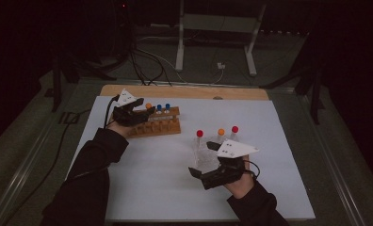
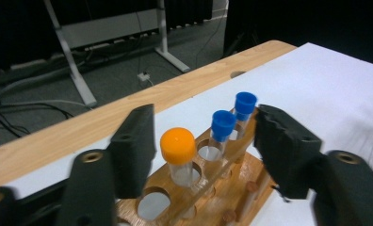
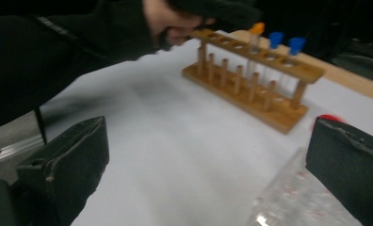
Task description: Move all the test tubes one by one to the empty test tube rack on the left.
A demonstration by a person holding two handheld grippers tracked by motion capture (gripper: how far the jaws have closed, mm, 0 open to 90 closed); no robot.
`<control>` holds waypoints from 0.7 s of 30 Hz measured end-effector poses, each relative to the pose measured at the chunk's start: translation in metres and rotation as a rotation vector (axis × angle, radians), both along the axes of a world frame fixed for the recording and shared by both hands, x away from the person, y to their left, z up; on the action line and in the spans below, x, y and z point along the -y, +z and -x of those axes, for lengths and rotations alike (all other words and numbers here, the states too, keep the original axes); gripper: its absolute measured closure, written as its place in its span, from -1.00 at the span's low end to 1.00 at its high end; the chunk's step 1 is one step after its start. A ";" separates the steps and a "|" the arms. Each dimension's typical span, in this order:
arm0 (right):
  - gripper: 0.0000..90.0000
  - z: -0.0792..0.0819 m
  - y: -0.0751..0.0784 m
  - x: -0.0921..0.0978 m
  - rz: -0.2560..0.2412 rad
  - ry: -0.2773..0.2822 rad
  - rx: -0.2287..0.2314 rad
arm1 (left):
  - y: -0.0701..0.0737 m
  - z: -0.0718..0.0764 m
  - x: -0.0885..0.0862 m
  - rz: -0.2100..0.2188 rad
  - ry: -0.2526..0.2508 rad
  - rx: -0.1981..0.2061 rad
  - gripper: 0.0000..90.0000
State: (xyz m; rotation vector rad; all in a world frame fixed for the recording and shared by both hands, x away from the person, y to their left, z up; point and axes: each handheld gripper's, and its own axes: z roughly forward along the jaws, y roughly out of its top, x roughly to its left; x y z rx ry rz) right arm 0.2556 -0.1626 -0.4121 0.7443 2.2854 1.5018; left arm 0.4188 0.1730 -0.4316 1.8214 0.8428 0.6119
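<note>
A wooden tube rack (image 1: 162, 126) stands at the back left of the white board. It holds an orange-capped tube (image 2: 177, 145) and two blue-capped tubes (image 2: 222, 123) (image 2: 245, 102). My left gripper (image 2: 203, 146) is open, one jaw on each side of the orange-capped tube and neither pressing it. In the high view the left gripper (image 1: 144, 114) sits over the rack's left end. My right gripper (image 1: 198, 175) hangs open near the front, nothing between its jaws. Just beyond it, a clear rack (image 1: 208, 153) carries two red-capped tubes (image 1: 199, 133) (image 1: 235, 129) and an orange-capped tube (image 1: 221, 132).
The white board (image 1: 151, 183) lies on a wooden table (image 1: 184, 91). In the right gripper view the wooden rack (image 3: 250, 89) stands ahead with the other hand (image 3: 175, 23) above it, and the clear rack (image 3: 297, 197) is close at lower right. Cables and a metal stand (image 1: 217, 28) are beyond the table.
</note>
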 end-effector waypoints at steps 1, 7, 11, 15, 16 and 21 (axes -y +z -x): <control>-1.00 -0.001 0.001 0.002 -0.004 -0.006 0.002 | 0.003 0.005 -0.002 0.000 -0.003 -0.001 -0.31; -1.00 -0.010 0.007 0.022 -0.006 -0.073 0.018 | 0.012 0.030 -0.008 0.027 -0.087 -0.035 -0.75; -1.00 -0.018 0.007 0.035 -0.026 -0.097 0.019 | 0.013 0.051 -0.009 0.052 -0.149 -0.045 -0.95; -1.00 -0.026 0.000 0.043 -0.014 -0.150 0.031 | 0.011 0.070 -0.006 0.038 -0.200 -0.050 -0.96; -1.00 -0.028 -0.002 0.044 -0.012 -0.155 0.027 | 0.009 0.075 -0.004 0.028 -0.207 -0.051 -0.97; -0.93 -0.039 -0.015 0.049 0.017 -0.202 -0.001 | 0.001 0.095 0.000 0.025 -0.264 -0.062 -0.97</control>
